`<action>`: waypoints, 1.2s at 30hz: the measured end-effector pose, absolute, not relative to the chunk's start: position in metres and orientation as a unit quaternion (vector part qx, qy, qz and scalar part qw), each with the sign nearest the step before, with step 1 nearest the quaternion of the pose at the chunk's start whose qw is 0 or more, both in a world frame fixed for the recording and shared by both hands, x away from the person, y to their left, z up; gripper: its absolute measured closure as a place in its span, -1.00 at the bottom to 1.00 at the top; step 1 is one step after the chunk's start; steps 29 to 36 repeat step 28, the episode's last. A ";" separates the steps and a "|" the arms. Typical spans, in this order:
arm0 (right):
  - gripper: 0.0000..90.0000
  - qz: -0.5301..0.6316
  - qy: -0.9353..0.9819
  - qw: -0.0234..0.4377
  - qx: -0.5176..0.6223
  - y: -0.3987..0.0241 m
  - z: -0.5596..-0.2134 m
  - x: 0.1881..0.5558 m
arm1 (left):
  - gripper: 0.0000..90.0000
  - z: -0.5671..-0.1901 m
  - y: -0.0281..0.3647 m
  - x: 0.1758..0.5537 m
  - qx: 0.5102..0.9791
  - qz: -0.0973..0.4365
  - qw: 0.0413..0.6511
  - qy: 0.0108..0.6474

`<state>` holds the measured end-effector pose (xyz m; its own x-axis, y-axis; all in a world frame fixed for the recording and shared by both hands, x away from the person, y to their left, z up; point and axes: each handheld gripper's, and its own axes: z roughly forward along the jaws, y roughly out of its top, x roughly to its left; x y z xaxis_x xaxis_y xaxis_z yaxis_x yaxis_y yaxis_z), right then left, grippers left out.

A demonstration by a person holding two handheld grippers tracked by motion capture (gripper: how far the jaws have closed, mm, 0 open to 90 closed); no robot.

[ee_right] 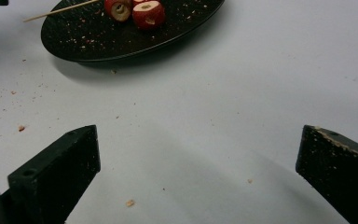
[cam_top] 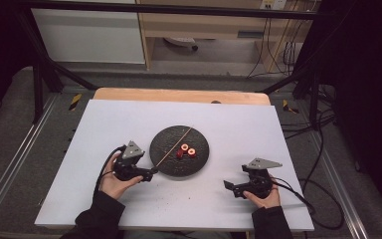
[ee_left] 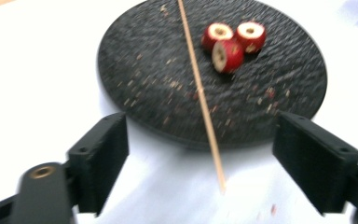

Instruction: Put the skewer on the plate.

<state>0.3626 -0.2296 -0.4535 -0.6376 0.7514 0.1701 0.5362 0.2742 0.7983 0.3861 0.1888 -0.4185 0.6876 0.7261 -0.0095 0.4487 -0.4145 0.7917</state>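
On the white table, a dark plate holds a skewer and three cored fruit pieces. Our left gripper, jaws spread, frames the skewer's overhanging tip; our right gripper waits spread, empty. A careless pinch could roll or flick the skewer.

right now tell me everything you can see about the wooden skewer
The skewer is a thin, straight, pale wooden stick, bare along its whole length. It lies flat across the dark round plate, to one side of the three red cored fruit pieces and not touching them. Its near end overhangs the plate rim, pointing between the open jaws of the left hand-held gripper, which is not touching it.
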 end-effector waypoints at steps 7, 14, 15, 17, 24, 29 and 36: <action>-0.99 0.442 0.790 0.119 0.408 -0.229 -0.454 0.363 | -0.84 -0.426 0.225 0.371 0.814 0.175 0.411 0.373; -0.99 0.442 0.791 0.117 0.406 -0.229 -0.453 0.362 | -0.87 -0.438 0.256 0.359 0.803 0.176 0.410 0.394; -0.99 0.442 0.792 0.116 0.406 -0.229 -0.453 0.361 | -0.87 -0.440 0.259 0.358 0.802 0.175 0.411 0.397; -0.99 0.441 0.793 0.116 0.404 -0.230 -0.453 0.361 | -0.87 -0.445 0.265 0.355 0.801 0.176 0.410 0.399; -0.99 0.439 0.796 0.115 0.400 -0.230 -0.454 0.360 | -0.87 -0.451 0.275 0.351 0.803 0.180 0.407 0.397; -0.99 0.436 0.798 0.111 0.401 -0.230 -0.454 0.360 | -0.87 -0.451 0.272 0.352 0.807 0.179 0.402 0.394; -0.99 0.436 0.798 0.111 0.401 -0.230 -0.454 0.360 | -0.87 -0.451 0.272 0.352 0.807 0.179 0.402 0.394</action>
